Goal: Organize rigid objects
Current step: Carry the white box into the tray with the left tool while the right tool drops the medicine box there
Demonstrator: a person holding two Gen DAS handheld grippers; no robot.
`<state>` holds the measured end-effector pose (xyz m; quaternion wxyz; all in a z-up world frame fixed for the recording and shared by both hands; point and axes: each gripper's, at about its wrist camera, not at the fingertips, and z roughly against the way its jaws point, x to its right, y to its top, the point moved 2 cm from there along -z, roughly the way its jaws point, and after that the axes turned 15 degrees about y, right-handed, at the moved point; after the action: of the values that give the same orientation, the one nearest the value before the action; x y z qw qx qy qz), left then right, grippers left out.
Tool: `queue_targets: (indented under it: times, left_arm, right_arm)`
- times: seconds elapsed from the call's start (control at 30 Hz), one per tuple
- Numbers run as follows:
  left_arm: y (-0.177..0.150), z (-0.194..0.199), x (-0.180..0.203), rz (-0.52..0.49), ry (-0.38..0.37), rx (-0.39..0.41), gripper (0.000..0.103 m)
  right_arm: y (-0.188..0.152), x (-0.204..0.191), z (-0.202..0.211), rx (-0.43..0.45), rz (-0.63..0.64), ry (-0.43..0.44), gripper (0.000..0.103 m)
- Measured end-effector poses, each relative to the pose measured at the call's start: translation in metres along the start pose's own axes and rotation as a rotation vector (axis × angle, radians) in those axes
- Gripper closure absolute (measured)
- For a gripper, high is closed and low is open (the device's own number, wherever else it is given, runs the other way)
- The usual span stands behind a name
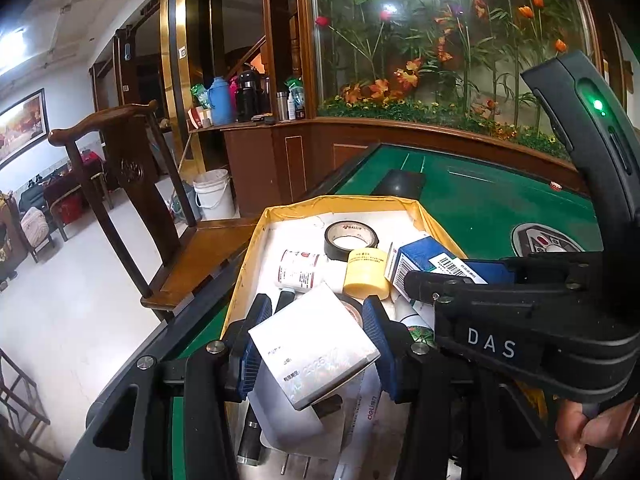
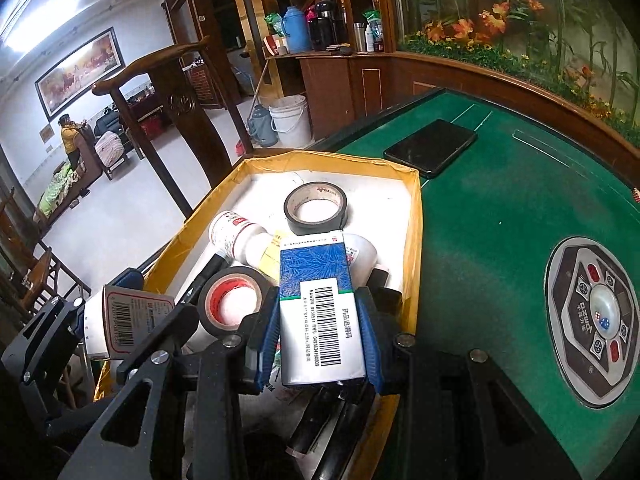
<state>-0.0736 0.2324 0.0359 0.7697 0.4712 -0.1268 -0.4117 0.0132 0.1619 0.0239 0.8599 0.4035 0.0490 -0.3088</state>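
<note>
A yellow-walled box [image 1: 256,240] [image 2: 416,216] on the green table holds several items. My left gripper [image 1: 316,320] is shut on a silver-white carton [image 1: 316,348], held tilted over the box's near end. My right gripper [image 2: 320,320] is shut on a blue and white medicine carton [image 2: 320,320] with a barcode, just above the box; it also shows in the left wrist view [image 1: 424,260]. Inside lie a black tape roll [image 2: 316,208], a second black tape roll with a red core [image 2: 228,300], a white bottle [image 2: 236,236] and a yellow jar [image 1: 366,274].
A black phone [image 2: 432,146] lies on the green felt [image 2: 480,220] beyond the box. A round control panel [image 2: 596,320] sits at the table's middle. A dark wooden chair [image 1: 132,184] stands left of the table; a white bucket [image 1: 214,194] stands on the floor behind.
</note>
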Motion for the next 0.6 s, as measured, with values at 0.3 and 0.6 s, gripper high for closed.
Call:
queue_targets:
  times: [0.3, 0.6]
  left_arm:
    - [-0.0027, 0.0023, -0.0003, 0.001, 0.011, 0.007, 0.052]
    - [-0.0023, 0.0071, -0.0031, 0.007, 0.021, 0.020, 0.052]
  right_arm:
    - [-0.0003, -0.0007, -0.0003, 0.001, -0.002, -0.005, 0.068]
    - [0.0018, -0.0011, 0.0007, 0.005, -0.002, -0.015, 0.068]
